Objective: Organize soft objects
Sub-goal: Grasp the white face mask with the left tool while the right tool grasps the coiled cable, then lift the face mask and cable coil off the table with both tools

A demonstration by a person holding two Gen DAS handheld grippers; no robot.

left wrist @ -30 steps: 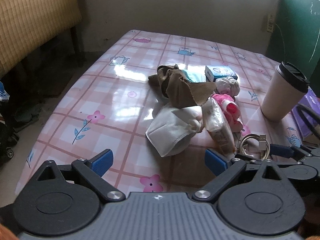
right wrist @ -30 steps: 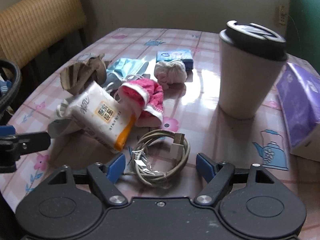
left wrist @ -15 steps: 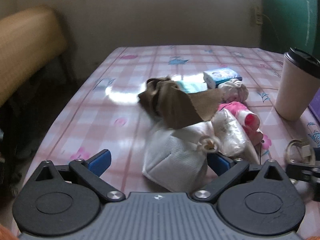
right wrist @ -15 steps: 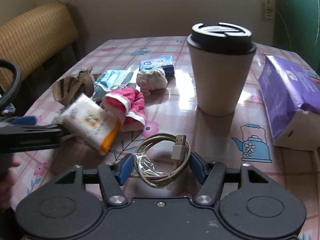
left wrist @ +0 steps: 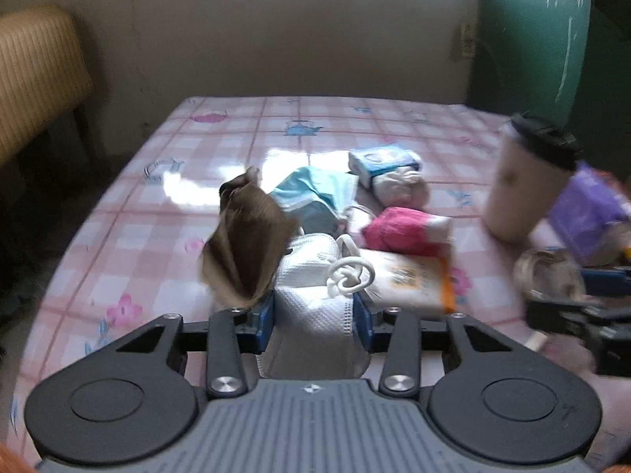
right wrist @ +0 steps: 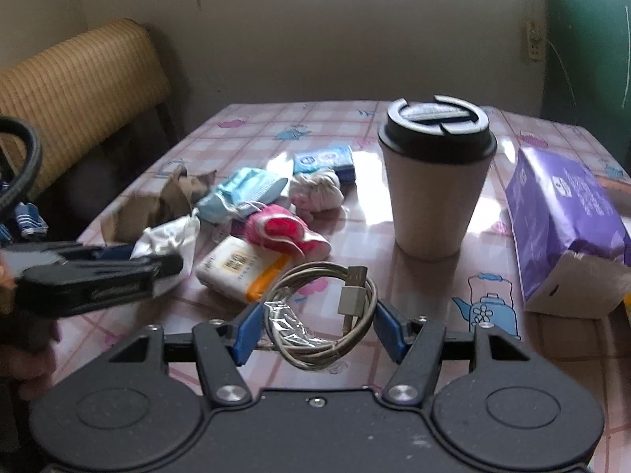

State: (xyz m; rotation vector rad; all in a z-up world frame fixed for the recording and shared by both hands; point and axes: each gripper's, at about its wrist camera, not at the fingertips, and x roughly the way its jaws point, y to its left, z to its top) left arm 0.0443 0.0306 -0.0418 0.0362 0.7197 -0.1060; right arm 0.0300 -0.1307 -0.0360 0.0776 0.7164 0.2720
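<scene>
I note left claw pinching white mask; brown cloth, frame centre, may drag. Right claw spread around cable coil; unsecured.

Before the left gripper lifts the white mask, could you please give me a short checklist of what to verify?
1. Left gripper shut on white mask: ok.
2. Mask's ear loop free of the tissue pack: cannot tell; it lies over the pack's edge.
3. Brown cloth clear of the left finger: not ok, it hangs against it.
4. Right gripper shut on the cable: not ok, the jaws stand apart.
5. Cup upright, away from the mask: ok.
</scene>
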